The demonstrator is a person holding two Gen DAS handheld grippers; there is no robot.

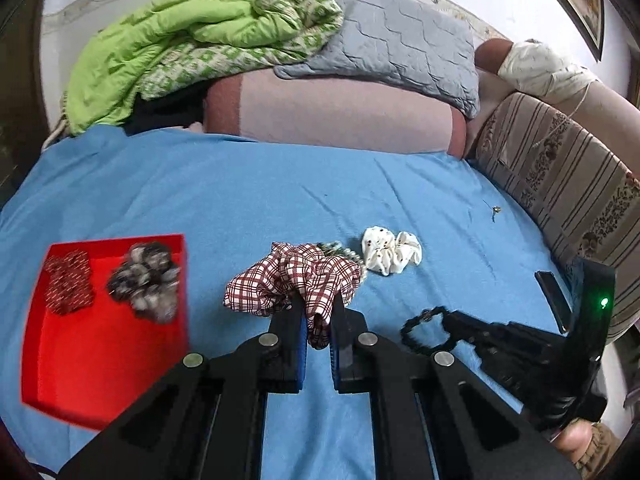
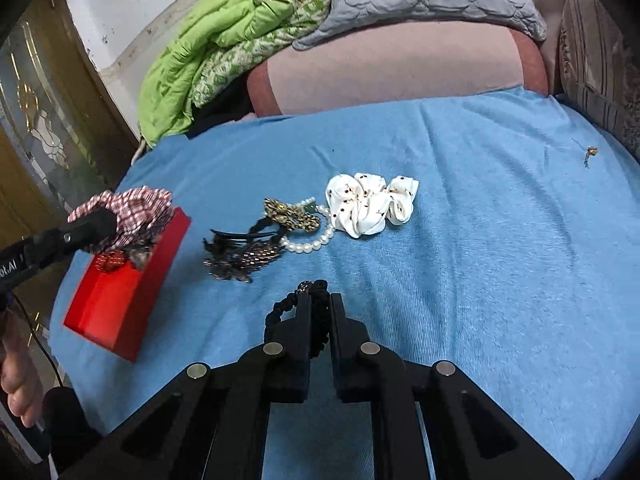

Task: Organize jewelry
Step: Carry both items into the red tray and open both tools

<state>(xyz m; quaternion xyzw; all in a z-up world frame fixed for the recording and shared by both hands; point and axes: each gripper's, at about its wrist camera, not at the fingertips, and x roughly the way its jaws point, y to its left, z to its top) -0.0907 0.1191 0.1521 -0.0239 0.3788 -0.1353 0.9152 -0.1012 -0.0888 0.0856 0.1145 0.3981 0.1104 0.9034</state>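
Parts of the pearl bracelet (image 2: 312, 240) hide under the gold piece (image 2: 290, 214) on the blue sheet (image 2: 460, 240). Left gripper (image 1: 318, 312) pinches the checked scrunchie (image 1: 292, 276), near the red box (image 1: 104, 344). Right gripper (image 2: 319, 300) pinches a black hair tie (image 2: 316, 320). White letters on the left gripper are cut off and unreadable.

Both tools are matte black. The left gripper (image 1: 318, 316) has two flat fingers with blue pads (image 1: 303, 344) on the inner faces, and round silver bolts (image 1: 268, 339) on the linkage arms behind. The right gripper (image 2: 320, 312) has the same build and the same silver bolts (image 2: 273, 347). At the right of the left view a green light (image 1: 604, 302) glows on its body. At the lower left of the right view a bare hand (image 2: 18, 380) and a thin black cable (image 2: 44, 356) are seen.
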